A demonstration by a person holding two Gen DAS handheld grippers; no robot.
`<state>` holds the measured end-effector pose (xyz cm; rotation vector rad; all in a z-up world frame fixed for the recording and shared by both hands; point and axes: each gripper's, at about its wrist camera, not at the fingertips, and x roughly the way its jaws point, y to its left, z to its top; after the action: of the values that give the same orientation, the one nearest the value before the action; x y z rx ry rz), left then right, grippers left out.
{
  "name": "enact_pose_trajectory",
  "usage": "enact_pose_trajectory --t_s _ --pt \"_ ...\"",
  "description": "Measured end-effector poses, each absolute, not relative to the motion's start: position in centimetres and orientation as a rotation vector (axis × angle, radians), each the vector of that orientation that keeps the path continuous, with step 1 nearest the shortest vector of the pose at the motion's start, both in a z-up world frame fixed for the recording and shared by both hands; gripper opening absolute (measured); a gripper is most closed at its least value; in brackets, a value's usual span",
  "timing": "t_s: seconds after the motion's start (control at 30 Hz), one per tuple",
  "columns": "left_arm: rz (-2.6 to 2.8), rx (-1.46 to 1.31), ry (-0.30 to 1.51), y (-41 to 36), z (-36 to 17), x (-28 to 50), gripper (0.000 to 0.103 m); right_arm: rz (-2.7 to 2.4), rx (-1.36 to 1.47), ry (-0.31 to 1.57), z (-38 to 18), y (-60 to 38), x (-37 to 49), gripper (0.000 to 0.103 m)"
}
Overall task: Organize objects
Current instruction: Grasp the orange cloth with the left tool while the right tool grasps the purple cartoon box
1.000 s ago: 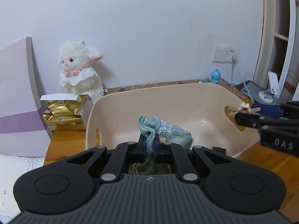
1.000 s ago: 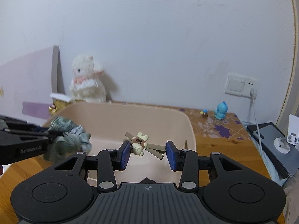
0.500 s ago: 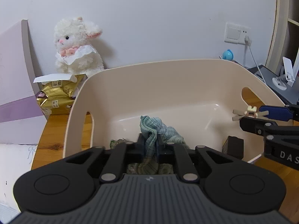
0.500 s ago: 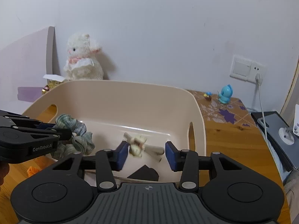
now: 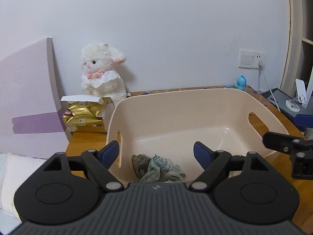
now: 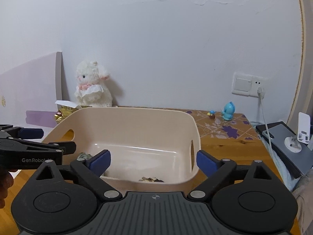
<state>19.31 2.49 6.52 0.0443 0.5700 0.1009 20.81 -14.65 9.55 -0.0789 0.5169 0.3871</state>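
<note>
The left gripper [image 5: 156, 150] is spread wide and holds nothing, above the green cloth [image 5: 157, 168] lying in the beige bin [image 5: 176, 105]. The right gripper [image 6: 153, 159] is likewise apart, over a small toy [image 6: 150, 179] on the bin floor. The bin sits on the wooden surface [image 6: 225, 143].

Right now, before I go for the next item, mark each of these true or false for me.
1. The left gripper is open. True.
2. The green cloth lies inside the beige bin. True.
3. The right gripper is clamped on a small toy. False: it is open and empty.
4. The white plush lamb sits in the bin. False: it sits behind the bin, against the wall.
5. A blue figurine stands on the table below the wall socket. True.
</note>
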Motion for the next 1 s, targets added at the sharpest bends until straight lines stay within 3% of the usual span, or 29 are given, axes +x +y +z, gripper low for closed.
enact_pose_trajectory --t_s 0.1,0.43,1.0 --pt "0.116 0.036 0.558 2.7 6.9 17.8 0.087 0.381 -0.090 0.506 10.2 -15.0 19.3 0.103" --pt "0.134 0.039 0.558 2.9 7.0 13.2 0.089 0.369 -0.086 0.535 9.8 -17.6 16.2 0.103" --pt "0.179 0.009 0.677 4.3 1.4 10.0 0.092 0.380 -0.137 0.700 4.0 -18.8 14.3 0.103"
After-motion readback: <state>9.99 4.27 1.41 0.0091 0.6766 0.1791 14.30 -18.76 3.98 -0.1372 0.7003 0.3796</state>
